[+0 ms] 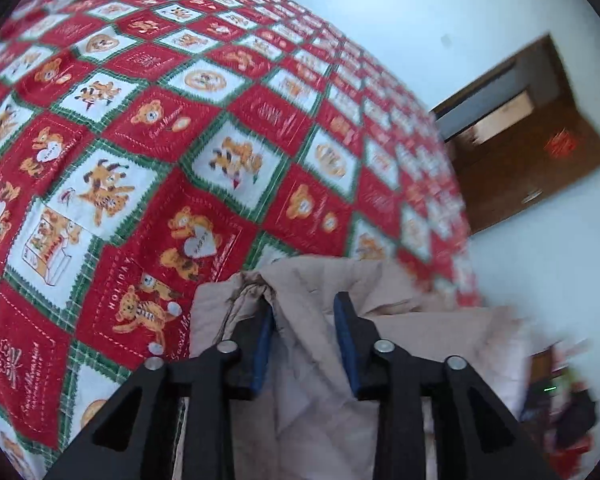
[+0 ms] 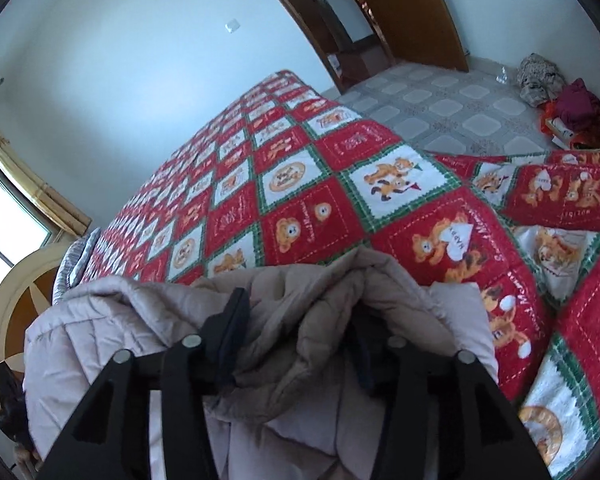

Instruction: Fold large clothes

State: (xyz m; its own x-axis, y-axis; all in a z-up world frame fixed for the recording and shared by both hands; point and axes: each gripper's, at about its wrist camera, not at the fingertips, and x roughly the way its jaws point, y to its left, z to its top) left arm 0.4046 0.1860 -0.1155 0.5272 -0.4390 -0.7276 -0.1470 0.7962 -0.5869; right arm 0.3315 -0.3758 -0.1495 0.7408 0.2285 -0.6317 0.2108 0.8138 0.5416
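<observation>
A beige quilted jacket [image 1: 312, 280] lies on a bed with a red, white and green teddy-bear quilt [image 1: 140, 140]. In the left wrist view my left gripper [image 1: 305, 304] has a thick fold of the jacket between its blue pads [image 1: 265, 332], the jaws held apart by the padding. In the right wrist view my right gripper [image 2: 300, 312] has a bunched fold of the same jacket [image 2: 324, 292] between its fingers; the right finger is mostly hidden by fabric. The quilt [image 2: 300, 184] stretches away behind it.
A brown wooden door [image 1: 532, 136] stands in the white wall right of the bed. In the right wrist view a tiled floor [image 2: 440, 108], a doorway [image 2: 340, 20], a heap of clothes [image 2: 556, 92], a window [image 2: 8, 216] and a curved headboard [image 2: 20, 280] show.
</observation>
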